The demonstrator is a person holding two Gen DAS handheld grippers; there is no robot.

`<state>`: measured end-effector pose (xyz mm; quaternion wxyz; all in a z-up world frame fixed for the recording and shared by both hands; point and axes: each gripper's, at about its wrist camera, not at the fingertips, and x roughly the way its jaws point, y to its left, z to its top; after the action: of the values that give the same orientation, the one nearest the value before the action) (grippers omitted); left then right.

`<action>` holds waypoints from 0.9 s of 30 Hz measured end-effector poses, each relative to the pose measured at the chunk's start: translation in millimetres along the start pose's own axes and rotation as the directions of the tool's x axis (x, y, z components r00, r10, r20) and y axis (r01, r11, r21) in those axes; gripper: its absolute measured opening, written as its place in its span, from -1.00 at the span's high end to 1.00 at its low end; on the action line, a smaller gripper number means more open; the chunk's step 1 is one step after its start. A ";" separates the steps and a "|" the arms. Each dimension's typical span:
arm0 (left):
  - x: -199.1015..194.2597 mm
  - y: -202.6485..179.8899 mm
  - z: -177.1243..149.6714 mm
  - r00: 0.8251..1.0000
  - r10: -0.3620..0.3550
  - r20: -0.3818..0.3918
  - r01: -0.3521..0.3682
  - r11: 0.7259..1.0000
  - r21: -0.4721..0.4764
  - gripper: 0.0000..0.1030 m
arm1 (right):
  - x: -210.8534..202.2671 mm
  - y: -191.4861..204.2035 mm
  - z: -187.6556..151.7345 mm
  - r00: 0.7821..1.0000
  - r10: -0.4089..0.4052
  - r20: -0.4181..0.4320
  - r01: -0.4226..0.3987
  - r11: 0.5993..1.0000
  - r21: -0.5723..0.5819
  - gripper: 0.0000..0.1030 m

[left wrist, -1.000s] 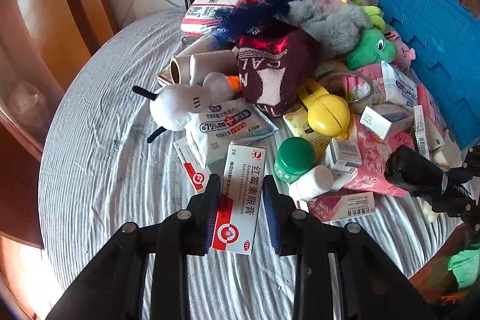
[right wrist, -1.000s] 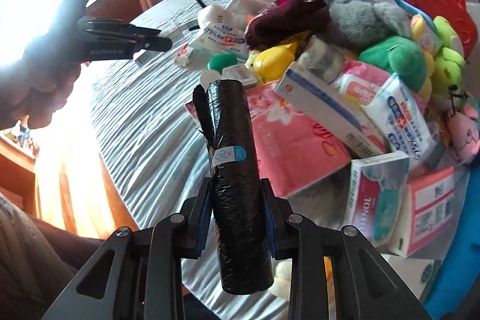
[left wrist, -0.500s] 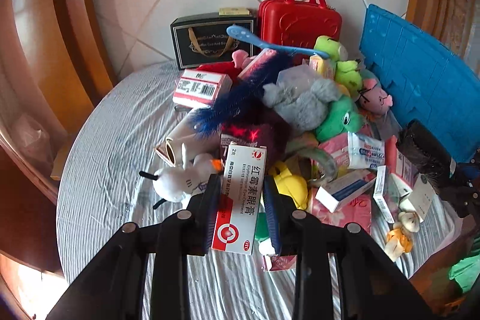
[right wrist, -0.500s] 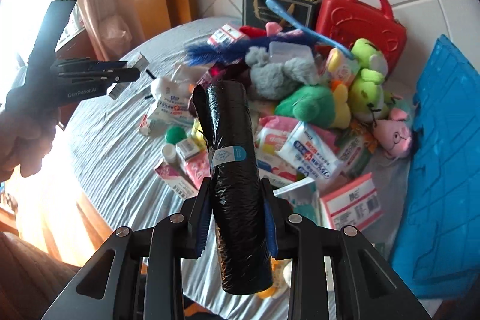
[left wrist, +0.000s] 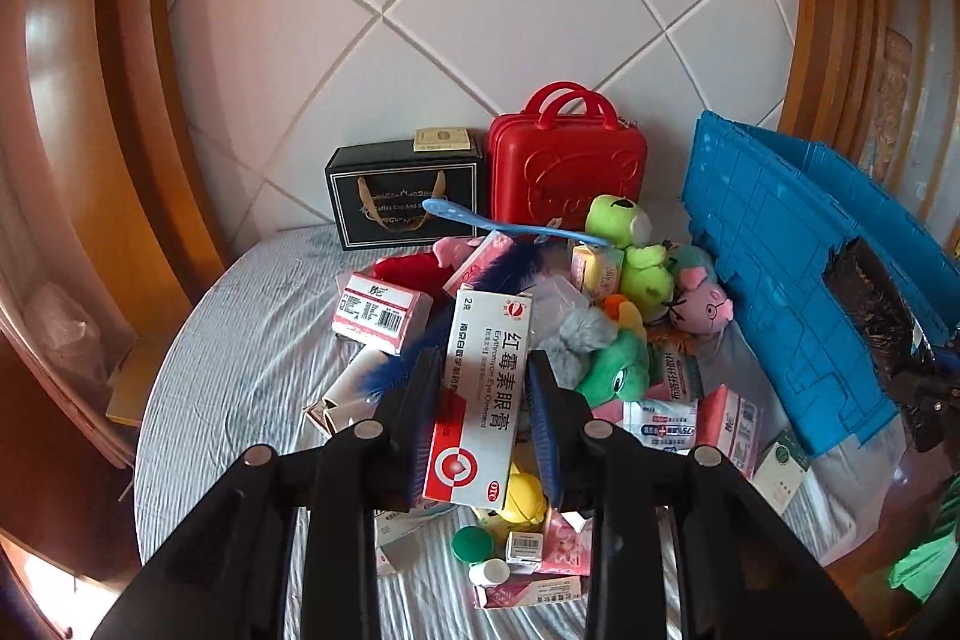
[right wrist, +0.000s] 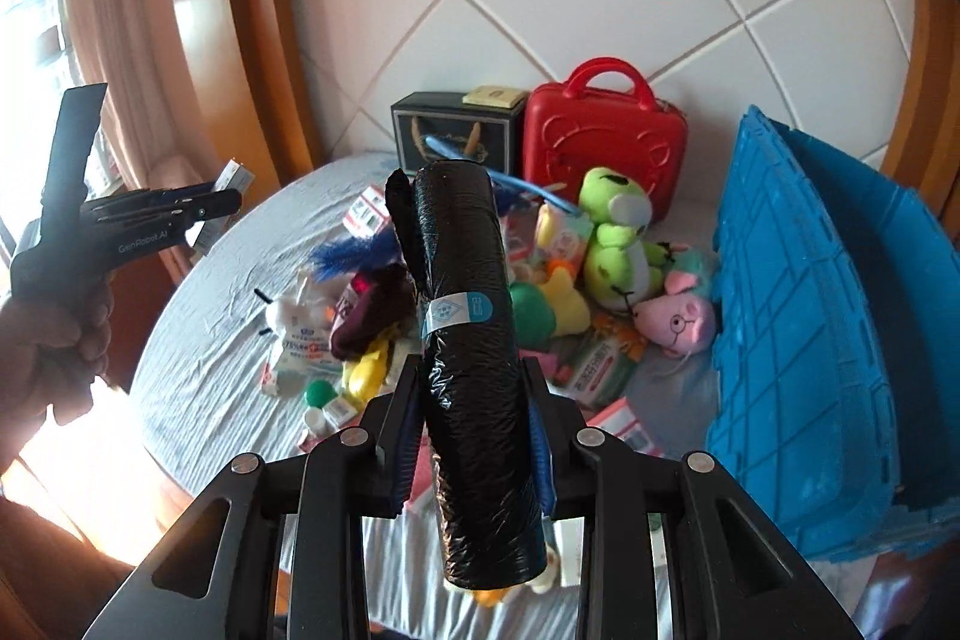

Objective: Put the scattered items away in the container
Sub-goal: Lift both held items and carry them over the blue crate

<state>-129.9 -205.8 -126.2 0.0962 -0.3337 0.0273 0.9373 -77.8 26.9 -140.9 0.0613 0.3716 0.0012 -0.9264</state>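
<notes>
The left tool [left wrist: 483,415] grips a long white-and-red carton [left wrist: 485,394] held above the desk [left wrist: 240,370] — its face reads "Erythromycin Eye Ointment" beside large Chinese characters, with a red "OTC" oval at the near end. The right tool [right wrist: 471,436] is clamped on a black roll of plastic bags [right wrist: 471,340], crinkled and glossy, banded by a pale blue label. In the right wrist view the other handle at the left reads "GenRobot.AI". Beyond lies the heap of boxes and plush toys; at the right stands the blue crate [left wrist: 798,244] — farther back, a red case [left wrist: 564,166] and a black gift bag [left wrist: 402,196].
</notes>
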 end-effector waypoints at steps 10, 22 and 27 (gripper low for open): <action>-27.3 -63.7 41.2 0.998 -0.034 0.062 0.032 0.999 0.027 0.46 | -45.8 -46.9 28.3 0.995 -0.007 0.104 0.004 1.000 0.026 0.43; -24.2 -169.6 84.5 0.991 -0.098 0.091 0.091 0.992 0.086 0.45 | -89.5 -136.0 33.0 0.983 -0.050 0.179 0.038 0.997 0.071 0.43; -16.3 -217.8 99.9 0.988 -0.122 0.091 0.110 0.987 0.119 0.46 | -107.7 -183.7 29.5 0.977 -0.085 0.196 0.067 0.993 0.100 0.43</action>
<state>-136.2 16.6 -35.6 0.1708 -0.2823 0.0566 0.9423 -42.0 219.9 -53.3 0.0082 0.2789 -0.0339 -0.9597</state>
